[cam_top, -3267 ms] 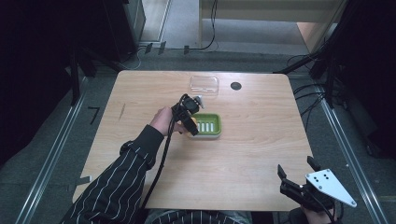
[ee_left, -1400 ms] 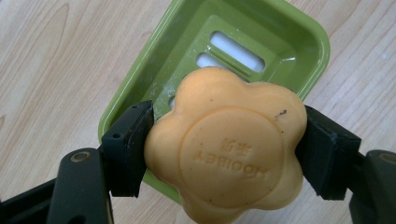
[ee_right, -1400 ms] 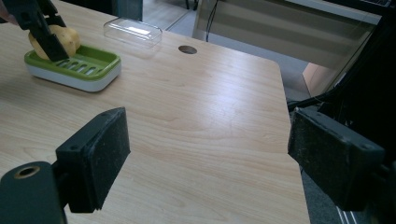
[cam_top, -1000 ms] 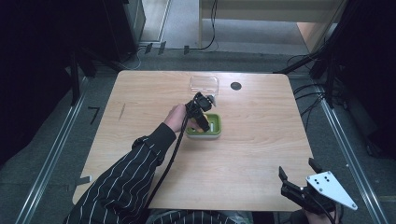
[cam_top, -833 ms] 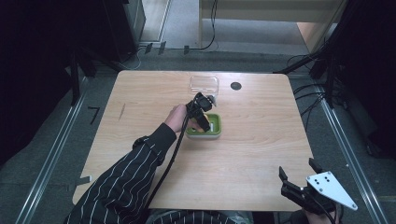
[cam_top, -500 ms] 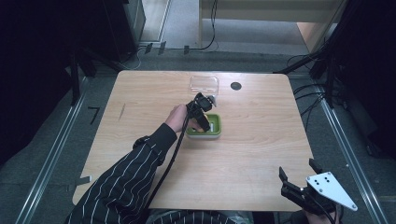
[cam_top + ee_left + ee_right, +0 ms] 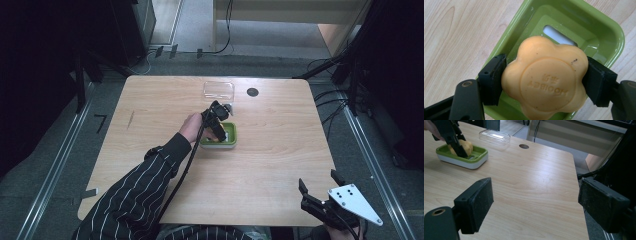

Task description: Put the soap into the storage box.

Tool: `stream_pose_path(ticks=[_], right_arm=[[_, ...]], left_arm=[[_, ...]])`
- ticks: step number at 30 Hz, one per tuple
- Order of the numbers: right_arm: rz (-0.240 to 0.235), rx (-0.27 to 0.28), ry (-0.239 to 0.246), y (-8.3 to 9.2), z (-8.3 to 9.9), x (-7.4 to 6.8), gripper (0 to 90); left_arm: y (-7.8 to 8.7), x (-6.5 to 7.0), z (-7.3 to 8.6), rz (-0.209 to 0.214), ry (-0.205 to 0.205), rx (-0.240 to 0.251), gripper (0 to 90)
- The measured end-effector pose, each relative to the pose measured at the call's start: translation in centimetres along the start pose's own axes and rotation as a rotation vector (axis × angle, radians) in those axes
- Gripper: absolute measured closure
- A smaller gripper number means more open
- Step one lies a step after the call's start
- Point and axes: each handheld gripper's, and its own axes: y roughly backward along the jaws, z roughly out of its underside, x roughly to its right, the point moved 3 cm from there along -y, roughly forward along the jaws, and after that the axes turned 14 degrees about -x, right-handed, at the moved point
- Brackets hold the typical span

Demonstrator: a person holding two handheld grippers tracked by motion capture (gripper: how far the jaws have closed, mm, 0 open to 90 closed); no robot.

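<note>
A flower-shaped orange soap bar [image 7: 545, 81] is being gripped across its width by the left gripper [image 7: 544, 85], whose two black jaws are pressing on opposite lobes. The bar is being held over the green soap dish [image 7: 599, 27], low in its hollow; whether it is resting on the dish floor cannot be told. The stamped face is being kept toward the camera, probably so that the bar sits flat over the drain slot [image 7: 559, 36]. In the high view the dish [image 7: 231, 142] is being kept near the middle of the wooden table [image 7: 280, 165], with a clear plastic lid [image 7: 218, 89] lying apart from it toward the far edge, apparently set aside to leave the dish open. The right gripper [image 7: 534, 202] is being held idle over the near right corner of the table, its jaws spread wide with nothing between them, presumably to stay clear of the working hand [image 7: 189, 126].
</note>
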Motion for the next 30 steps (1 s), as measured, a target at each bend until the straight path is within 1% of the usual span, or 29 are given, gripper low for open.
stream_pose_path(ticks=[7,13,17,22,28,30], right_arm=[[0.0,0.0,0.001,-0.01,-0.01,-0.01,13.4],[-0.001,0.001,-0.002,0.0,-0.01,0.02,13.4],[-0.001,0.001,-0.002,0.0,-0.01,0.02,13.4],[-0.003,0.006,-0.003,0.03,0.0,0.07,13.4],[-0.003,0.006,-0.004,0.01,-0.01,0.04,13.4],[-0.001,0.004,-0.004,0.0,-0.02,0.04,13.4]], left_arm=[[-0.18,-0.01,-0.03,-0.002,-0.002,-0.005,27.5],[-0.48,0.02,-0.05,0.005,0.009,-0.016,27.5],[-0.66,-0.1,-0.03,-0.001,0.017,-0.016,27.3],[-0.64,-0.16,0.03,0.007,0.024,-0.009,27.3],[-0.44,-0.28,0.11,0.004,0.031,-0.01,27.1],[-0.33,-0.31,0.12,0.003,0.032,-0.001,26.9]])
